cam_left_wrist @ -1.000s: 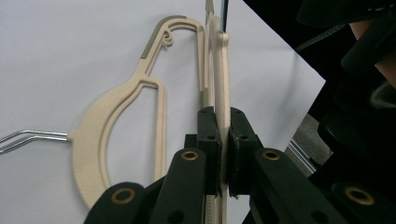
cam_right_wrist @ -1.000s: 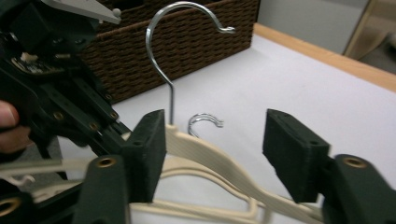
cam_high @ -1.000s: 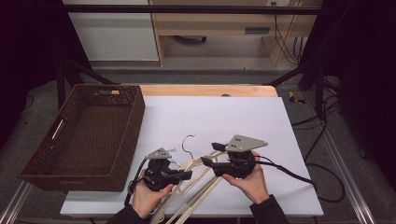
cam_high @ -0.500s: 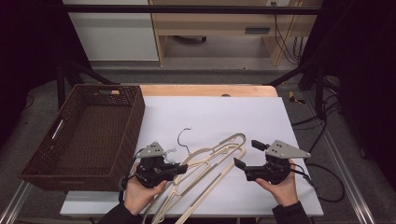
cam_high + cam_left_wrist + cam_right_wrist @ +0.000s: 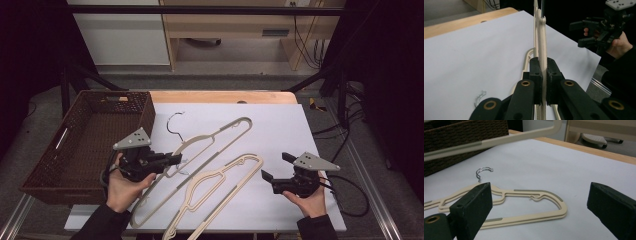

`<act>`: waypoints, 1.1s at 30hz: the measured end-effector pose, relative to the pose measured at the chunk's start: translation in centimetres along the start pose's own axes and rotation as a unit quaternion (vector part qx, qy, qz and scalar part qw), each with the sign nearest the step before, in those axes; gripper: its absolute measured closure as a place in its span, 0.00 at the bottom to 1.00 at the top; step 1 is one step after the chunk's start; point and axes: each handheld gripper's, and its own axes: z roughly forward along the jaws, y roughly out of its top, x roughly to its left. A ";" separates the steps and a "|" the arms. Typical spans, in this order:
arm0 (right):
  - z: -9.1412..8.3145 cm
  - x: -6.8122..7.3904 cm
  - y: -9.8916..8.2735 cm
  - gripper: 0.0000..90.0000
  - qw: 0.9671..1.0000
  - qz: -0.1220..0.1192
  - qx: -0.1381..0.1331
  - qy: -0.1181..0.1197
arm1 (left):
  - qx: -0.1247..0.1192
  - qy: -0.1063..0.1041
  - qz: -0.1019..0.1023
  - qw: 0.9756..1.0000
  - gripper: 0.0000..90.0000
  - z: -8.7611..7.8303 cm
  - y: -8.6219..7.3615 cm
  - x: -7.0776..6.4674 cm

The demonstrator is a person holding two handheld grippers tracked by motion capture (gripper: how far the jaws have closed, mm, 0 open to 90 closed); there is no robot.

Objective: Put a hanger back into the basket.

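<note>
Left hand-held gripper (image 5: 172, 160) is clamping the raised cream hanger (image 5: 210, 140) by its shoulder, beside the wicker basket (image 5: 85, 145); right hand-held gripper (image 5: 275, 167) is gaping empty, its jaws having just been opening, nothing between them. A second hanger (image 5: 220, 182) is lying flat on the white surface (image 5: 280, 125). Both hands are reaching in from the near edge.

Lower hanger (image 5: 220, 187) foot cut off by bottom edge in high view
</note>
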 end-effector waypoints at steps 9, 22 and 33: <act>-0.1 -0.4 -0.1 0.07 1.000 0.007 0.001 0.001 | -0.020 0.011 0.028 0.999 0.95 -2.9 2.6 1.9; -0.4 -1.1 -0.3 0.05 1.000 0.013 0.000 -0.008 | -0.033 0.044 0.033 0.998 0.95 -6.1 4.5 6.2; -0.5 -1.5 -0.4 0.05 1.000 0.015 0.001 -0.013 | -0.039 0.090 0.025 0.995 0.95 -8.9 4.4 10.2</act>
